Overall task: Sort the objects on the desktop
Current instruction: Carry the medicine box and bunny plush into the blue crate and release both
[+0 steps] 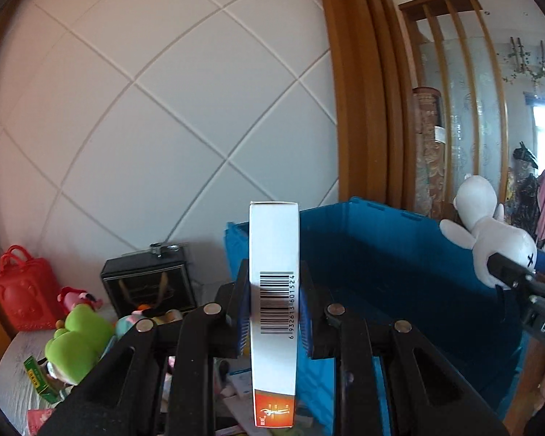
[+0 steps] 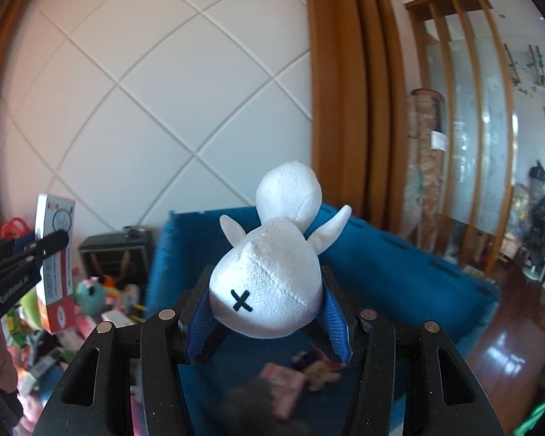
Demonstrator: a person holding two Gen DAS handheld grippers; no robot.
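Note:
My left gripper is shut on a white box with a barcode and an orange end, held upright above the near-left rim of a blue bin. The box also shows in the right wrist view, held by the left gripper. My right gripper is shut on a white plush rabbit with an X mouth, held above the blue bin. The rabbit also shows in the left wrist view.
A pile of toys lies left of the bin: a green plush, a red bag, a black box. Small items lie on the bin floor. A white quilted wall and wooden frame stand behind.

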